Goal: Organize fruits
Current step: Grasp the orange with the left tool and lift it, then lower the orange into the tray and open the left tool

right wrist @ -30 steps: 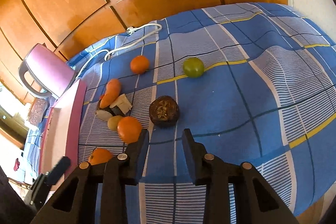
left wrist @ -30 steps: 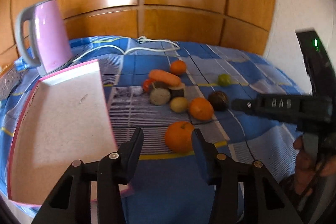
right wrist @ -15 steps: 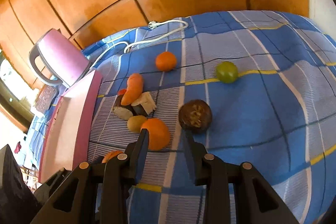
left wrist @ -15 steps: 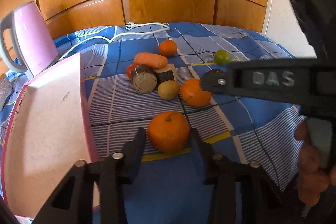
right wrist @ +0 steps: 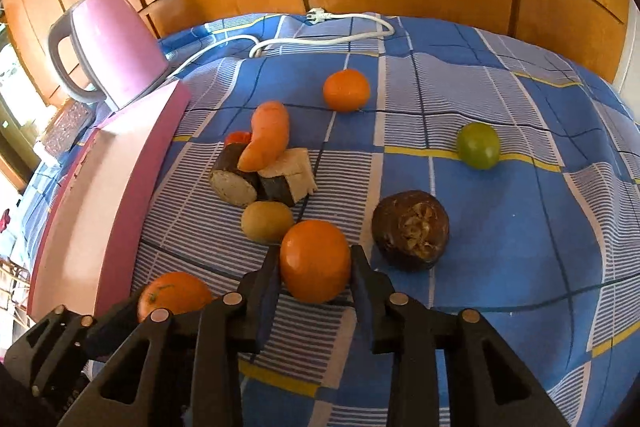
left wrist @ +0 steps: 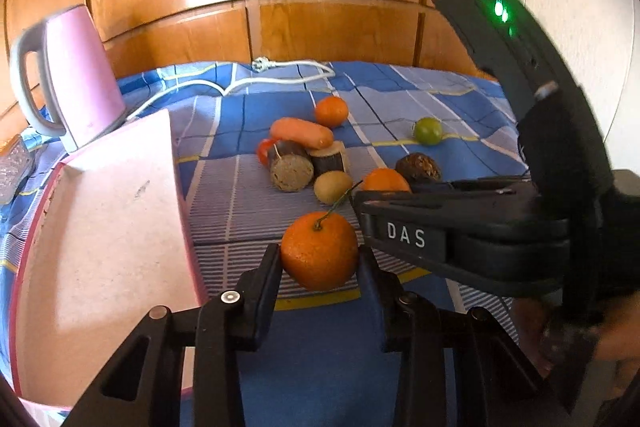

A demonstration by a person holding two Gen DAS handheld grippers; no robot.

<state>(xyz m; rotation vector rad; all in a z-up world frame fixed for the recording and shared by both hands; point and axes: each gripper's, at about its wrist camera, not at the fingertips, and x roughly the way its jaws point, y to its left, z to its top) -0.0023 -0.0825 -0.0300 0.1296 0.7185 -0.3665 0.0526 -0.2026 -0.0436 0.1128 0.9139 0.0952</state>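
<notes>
Your left tool [left wrist: 319, 263] has the stemmed mandarin [left wrist: 319, 255] between its jaws, which are closing onto the fruit's sides; it sits on the blue checked cloth [left wrist: 320, 367] just beside the pink tray [left wrist: 100, 227]. Your right tool [right wrist: 314, 265] straddles a smooth orange [right wrist: 315, 261], its pads against both sides, with the kiwi [right wrist: 267, 221] touching it behind and the dark brown fruit [right wrist: 411, 229] near on the right. A green fruit [right wrist: 478, 145], a third orange [right wrist: 346, 90], a carrot [right wrist: 267, 136] on cut pieces and a pink kettle [right wrist: 114, 47] lie farther back.
</notes>
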